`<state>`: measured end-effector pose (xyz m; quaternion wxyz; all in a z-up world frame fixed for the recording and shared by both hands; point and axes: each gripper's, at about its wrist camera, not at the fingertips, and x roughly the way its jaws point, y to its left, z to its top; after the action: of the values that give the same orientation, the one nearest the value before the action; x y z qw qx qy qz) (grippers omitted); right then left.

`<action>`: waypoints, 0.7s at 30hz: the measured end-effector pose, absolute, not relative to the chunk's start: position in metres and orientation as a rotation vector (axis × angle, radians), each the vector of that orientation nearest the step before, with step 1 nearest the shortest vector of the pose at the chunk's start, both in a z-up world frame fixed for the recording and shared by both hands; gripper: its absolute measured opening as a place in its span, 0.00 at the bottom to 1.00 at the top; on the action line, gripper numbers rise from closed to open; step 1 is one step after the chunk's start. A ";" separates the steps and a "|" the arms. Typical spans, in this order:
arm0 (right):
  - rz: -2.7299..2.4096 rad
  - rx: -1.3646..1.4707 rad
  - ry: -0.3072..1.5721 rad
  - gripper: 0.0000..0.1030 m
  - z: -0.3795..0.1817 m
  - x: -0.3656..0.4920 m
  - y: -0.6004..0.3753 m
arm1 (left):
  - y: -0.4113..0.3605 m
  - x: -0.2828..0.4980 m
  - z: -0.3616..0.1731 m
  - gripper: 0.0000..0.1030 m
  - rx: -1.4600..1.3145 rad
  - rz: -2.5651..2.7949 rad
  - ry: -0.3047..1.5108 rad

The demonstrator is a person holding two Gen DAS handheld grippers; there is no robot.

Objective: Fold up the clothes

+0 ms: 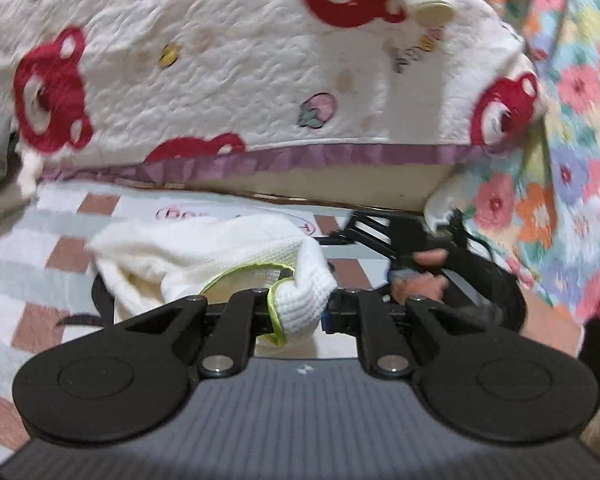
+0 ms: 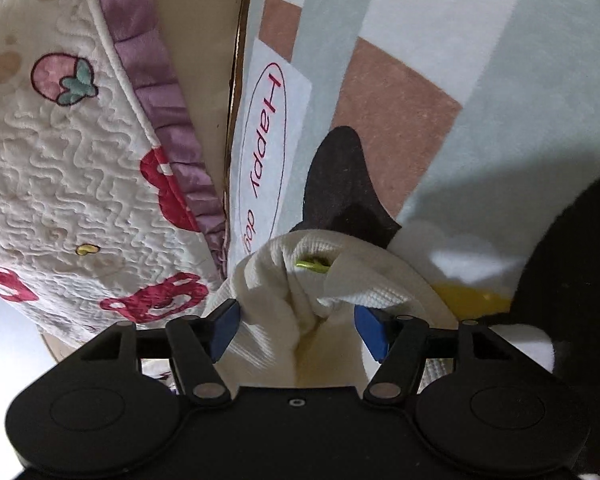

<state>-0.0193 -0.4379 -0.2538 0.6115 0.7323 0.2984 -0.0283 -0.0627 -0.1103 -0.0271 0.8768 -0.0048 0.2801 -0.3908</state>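
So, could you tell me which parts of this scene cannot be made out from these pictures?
- White garment: its shape and type; bunched in both views, with the left gripper shut on one fold.
- Right gripper: open around the cloth; its body hides what lies beneath.
- Rug lettering: blurred, partly covered.

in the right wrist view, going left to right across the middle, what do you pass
white quilt with red bears → its purple ruffle trim → "Happy" oval label → black dog-ear print → pink square of the checked mat
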 end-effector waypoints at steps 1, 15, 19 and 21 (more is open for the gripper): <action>-0.067 1.680 0.691 0.71 -0.253 -0.018 -0.438 | -0.113 -0.066 -0.026 0.12 -0.003 -0.831 0.578; 0.059 1.325 0.763 0.71 -0.222 0.002 -0.425 | -0.113 -0.056 -0.059 0.41 0.012 -0.859 1.040; 0.035 1.126 0.736 0.40 -0.211 0.003 -0.419 | -0.046 -0.018 -0.030 0.62 -0.231 -0.721 0.955; 0.015 1.124 0.702 0.38 -0.216 0.001 -0.421 | -0.022 0.023 -0.045 0.62 -0.370 -0.585 0.961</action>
<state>0.0012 -0.4214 -0.2164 0.7884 0.5217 0.3259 0.0072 0.0227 -0.0218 -0.0453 0.8297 -0.1743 0.4528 -0.2759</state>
